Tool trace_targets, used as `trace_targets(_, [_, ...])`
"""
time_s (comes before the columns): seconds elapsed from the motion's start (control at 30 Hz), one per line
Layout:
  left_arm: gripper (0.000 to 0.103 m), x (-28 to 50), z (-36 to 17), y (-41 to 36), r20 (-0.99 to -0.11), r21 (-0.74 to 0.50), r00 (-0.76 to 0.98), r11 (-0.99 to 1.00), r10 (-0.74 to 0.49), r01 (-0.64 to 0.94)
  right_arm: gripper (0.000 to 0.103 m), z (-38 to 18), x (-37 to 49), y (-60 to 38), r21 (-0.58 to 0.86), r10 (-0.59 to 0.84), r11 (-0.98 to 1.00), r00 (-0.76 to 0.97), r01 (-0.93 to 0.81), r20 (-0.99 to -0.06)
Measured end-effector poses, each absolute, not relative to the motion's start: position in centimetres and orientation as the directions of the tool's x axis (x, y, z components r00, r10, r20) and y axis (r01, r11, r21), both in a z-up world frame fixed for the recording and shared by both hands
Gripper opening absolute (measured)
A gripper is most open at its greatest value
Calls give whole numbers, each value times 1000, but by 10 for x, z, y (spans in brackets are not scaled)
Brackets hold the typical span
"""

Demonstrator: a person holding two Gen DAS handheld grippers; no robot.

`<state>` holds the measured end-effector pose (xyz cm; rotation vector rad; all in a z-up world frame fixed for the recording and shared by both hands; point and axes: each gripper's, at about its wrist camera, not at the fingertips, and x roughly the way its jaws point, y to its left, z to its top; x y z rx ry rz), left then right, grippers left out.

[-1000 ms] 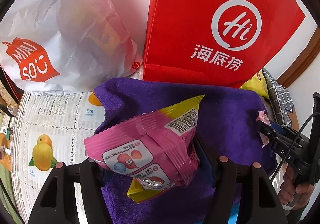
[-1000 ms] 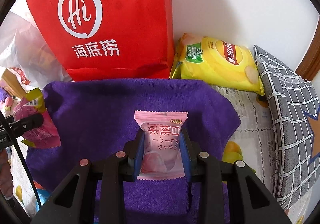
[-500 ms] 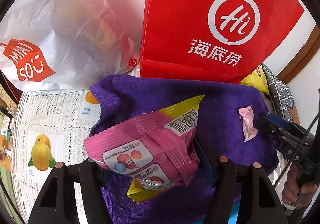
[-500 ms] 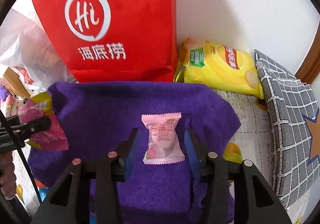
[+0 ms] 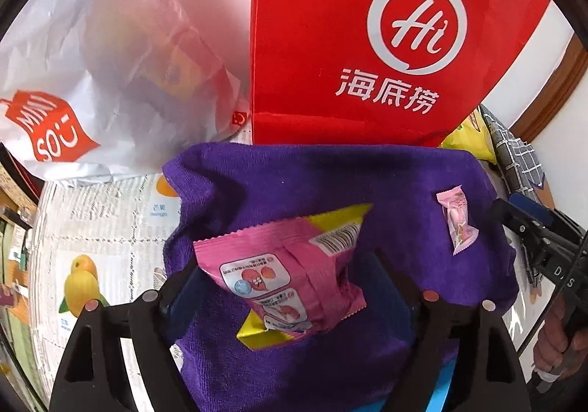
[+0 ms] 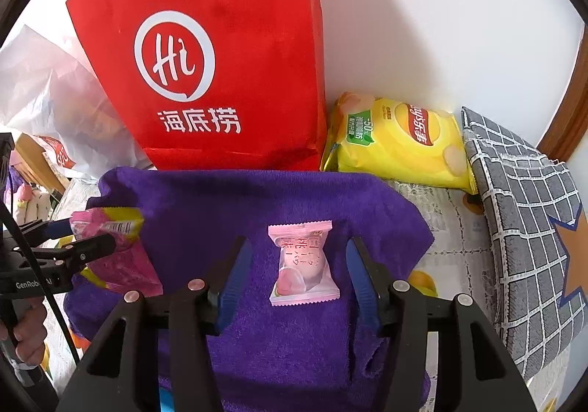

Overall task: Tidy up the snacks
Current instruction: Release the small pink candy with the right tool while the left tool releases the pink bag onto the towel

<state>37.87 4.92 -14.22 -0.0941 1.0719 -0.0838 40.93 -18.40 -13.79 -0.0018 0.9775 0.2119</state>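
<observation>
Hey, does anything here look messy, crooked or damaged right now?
Nothing looks damaged or spilled. The purple towel lies rumpled, its left edge bunched. The pink snack bag sits tilted between the open fingers of the left gripper. The small peach candy lies flat on the towel between the open fingers of the right gripper.

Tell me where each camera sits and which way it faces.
Left wrist: on the left gripper, looking along its fingers over the purple towel toward the red bag; the right gripper and a hand show.
Right wrist: on the right gripper, facing the red bag and chip bag; the left gripper shows.
Shared: towel, red bag, pale pink candy, magenta packet.
</observation>
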Motion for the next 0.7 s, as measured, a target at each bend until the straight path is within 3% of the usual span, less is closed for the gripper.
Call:
trace_targets(0.13, [84, 376, -135, 50, -858, -135, 497, 991, -129, 25, 61, -129, 406, -185, 99, 181, 980, 557, -174, -811])
trace_targets(0.4, [86, 367, -115, 48, -831, -123, 544, 992, -117, 26, 84, -102, 393, -185, 72, 152, 986, 625, -152, -766])
trace_targets(0.7, [86, 356, -93, 43, -807, -112, 581, 993, -105, 25, 87, -88, 363, -195, -1, 37, 998, 629, -60, -776])
